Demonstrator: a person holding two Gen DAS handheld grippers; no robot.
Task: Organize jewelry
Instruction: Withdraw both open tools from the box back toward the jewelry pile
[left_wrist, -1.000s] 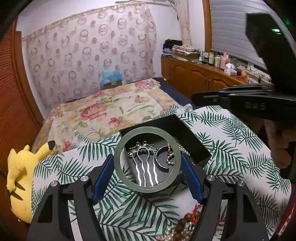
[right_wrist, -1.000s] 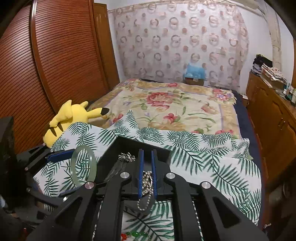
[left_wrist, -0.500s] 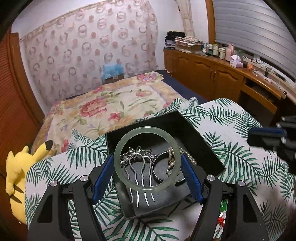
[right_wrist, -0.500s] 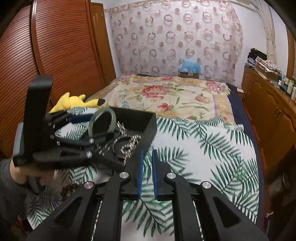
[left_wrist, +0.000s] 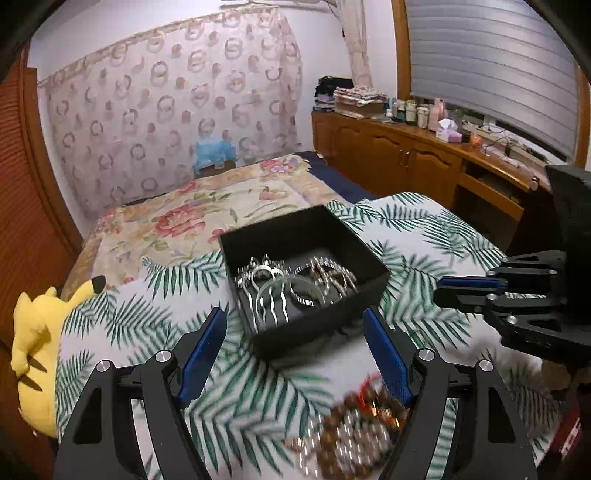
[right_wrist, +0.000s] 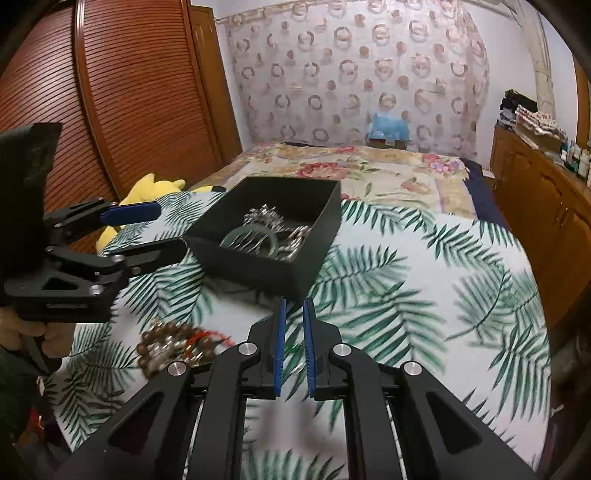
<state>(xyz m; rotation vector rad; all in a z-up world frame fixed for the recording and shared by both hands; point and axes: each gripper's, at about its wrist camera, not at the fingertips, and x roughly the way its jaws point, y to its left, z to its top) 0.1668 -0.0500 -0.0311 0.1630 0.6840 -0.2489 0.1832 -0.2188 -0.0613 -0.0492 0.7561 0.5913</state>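
A black open box (left_wrist: 317, 325) sits on the palm-leaf cloth; it also shows in the right wrist view (right_wrist: 317, 254). Inside lie a pale green bangle (right_wrist: 275, 242), a silver hair comb (left_wrist: 262, 310) and chain pieces (left_wrist: 332, 277). My left gripper (left_wrist: 295, 354) is open and empty just in front of the box; it also shows in the right wrist view (right_wrist: 155, 232). My right gripper (right_wrist: 293, 347) is nearly shut and empty, back from the box; it also shows in the left wrist view (left_wrist: 443, 291). A heap of brown and pearl beads (left_wrist: 351, 432) lies near me, also in the right wrist view (right_wrist: 173, 347).
A yellow plush toy (left_wrist: 37, 347) lies at the left edge of the bed. A floral bedspread (left_wrist: 207, 214) stretches behind the box. Wooden cabinets (left_wrist: 406, 166) with bottles run along the right wall. A slatted wooden wardrobe (right_wrist: 129, 103) stands at the left.
My left gripper has opened and let the green bangle go; it now lies in the box. The left gripper has drawn back. The right gripper has pulled back, empty.
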